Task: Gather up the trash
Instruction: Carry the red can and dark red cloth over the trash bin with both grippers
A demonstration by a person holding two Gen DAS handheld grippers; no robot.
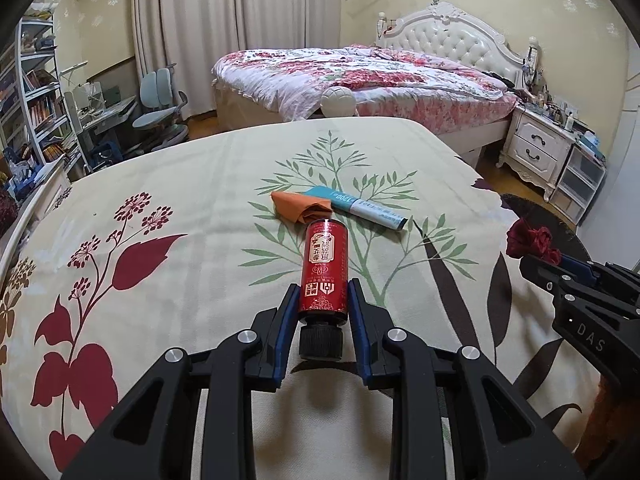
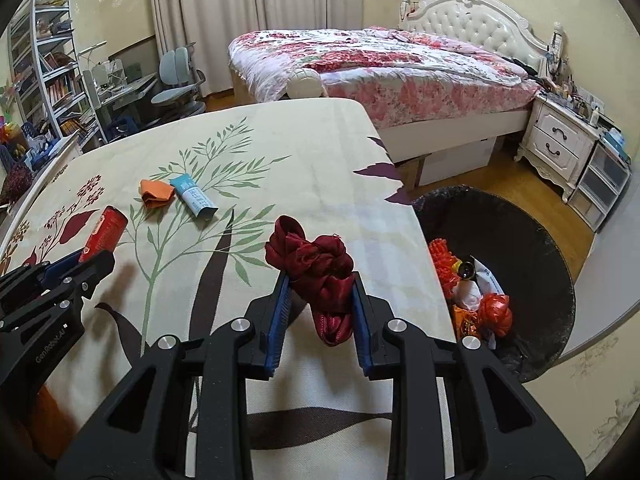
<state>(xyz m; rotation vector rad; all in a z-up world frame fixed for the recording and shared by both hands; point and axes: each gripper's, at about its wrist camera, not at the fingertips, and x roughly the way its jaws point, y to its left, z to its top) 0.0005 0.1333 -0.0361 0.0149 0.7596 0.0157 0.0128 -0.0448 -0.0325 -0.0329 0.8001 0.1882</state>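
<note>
My left gripper [image 1: 323, 286] is shut on a red bottle [image 1: 324, 268] with a black cap, held just above the tablecloth; the bottle also shows in the right wrist view [image 2: 105, 232]. My right gripper [image 2: 318, 278] is shut on a crumpled dark red cloth [image 2: 316, 268], held over the table near its right edge; that cloth also shows in the left wrist view [image 1: 530, 242]. An orange crumpled paper [image 1: 302, 208] and a blue-and-white tube [image 1: 370, 210] lie on the table beyond the bottle. A black trash bin [image 2: 520, 240] stands on the floor right of the table.
The table [image 2: 280, 152] has a cream cloth with leaf prints. The bin holds orange and red trash [image 2: 476, 300]. A bed [image 2: 380, 64], a white nightstand [image 2: 560, 144], a desk chair [image 2: 176, 80] and bookshelves [image 2: 48, 72] stand beyond.
</note>
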